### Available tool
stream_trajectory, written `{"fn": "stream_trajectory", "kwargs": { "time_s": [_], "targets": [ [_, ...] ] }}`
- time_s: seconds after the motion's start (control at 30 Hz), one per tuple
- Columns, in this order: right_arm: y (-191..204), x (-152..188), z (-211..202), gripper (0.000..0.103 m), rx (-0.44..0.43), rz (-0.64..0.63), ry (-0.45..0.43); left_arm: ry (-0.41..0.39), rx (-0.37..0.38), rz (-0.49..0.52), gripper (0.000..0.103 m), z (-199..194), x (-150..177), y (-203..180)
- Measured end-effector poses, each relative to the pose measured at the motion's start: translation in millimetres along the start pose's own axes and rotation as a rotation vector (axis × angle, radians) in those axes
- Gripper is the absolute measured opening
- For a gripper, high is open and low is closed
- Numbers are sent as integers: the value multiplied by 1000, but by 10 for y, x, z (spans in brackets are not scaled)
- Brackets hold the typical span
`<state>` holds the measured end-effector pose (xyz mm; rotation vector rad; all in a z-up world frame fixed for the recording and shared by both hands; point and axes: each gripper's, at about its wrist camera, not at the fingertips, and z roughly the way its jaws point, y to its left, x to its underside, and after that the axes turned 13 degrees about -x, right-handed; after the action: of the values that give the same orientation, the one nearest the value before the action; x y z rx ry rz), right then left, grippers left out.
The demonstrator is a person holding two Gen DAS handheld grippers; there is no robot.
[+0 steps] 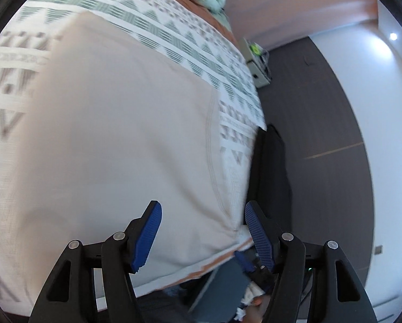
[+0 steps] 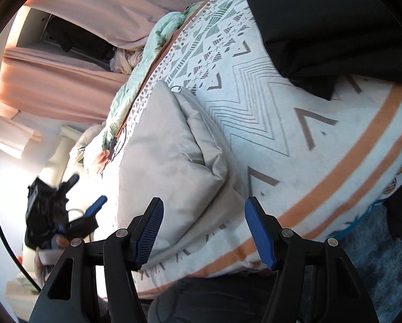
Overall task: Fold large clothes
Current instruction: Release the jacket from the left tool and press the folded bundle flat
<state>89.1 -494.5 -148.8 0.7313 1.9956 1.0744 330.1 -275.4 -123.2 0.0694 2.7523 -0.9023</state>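
While both claws stand apart over the near edge of the bed (image 2: 322, 161), neither grips anything. The left claw (image 1: 203, 232) has its blue pads (image 1: 147, 235) spread, with nothing pressed between them; a beige garment (image 1: 115, 134) lies flat beneath it, and the garment's stitched hem corner sits near the bed's near edge, just beside the right-hand pad. The right claw (image 2: 204, 231) is likewise open, its pads (image 2: 260, 232) spread above the near end of the same garment (image 2: 174, 161), which in this view appears grey-beige and folded into a thick, layered bundle with a puffed fold at its middle.

The garment rests on a white patterned bedcover (image 2: 254, 107) with grey chevrons, triangles and an orange stripe (image 2: 343, 167) running along the near edge. In the right wrist view, the left claw and the hand holding it appear at the bed's left side, blurred. A black garment (image 2: 322, 27) lies at the far right part of the bed, well apart from the folded bundle. A mint-green blanket (image 2: 152, 51) is bunched along the far edge of the bed. Beyond it hang pink curtains (image 2: 66, 80). In the left wrist view, a dark floor (image 1: 322, 134) runs beside the bed, and a white wall (image 1: 384, 107) stands past it.
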Motion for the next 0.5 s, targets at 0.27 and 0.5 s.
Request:
{"fn": "stream_trajectory", "kwargs": {
  "time_s": [0.27, 0.5],
  "targets": [
    [10, -245, 261, 63, 76, -16, -16, -74, -128, -76, 66, -433, 144, 666],
    [56, -272, 398, 26, 153, -45, 5, -93, -235, -112, 66, -572, 394, 1147]
  ]
}}
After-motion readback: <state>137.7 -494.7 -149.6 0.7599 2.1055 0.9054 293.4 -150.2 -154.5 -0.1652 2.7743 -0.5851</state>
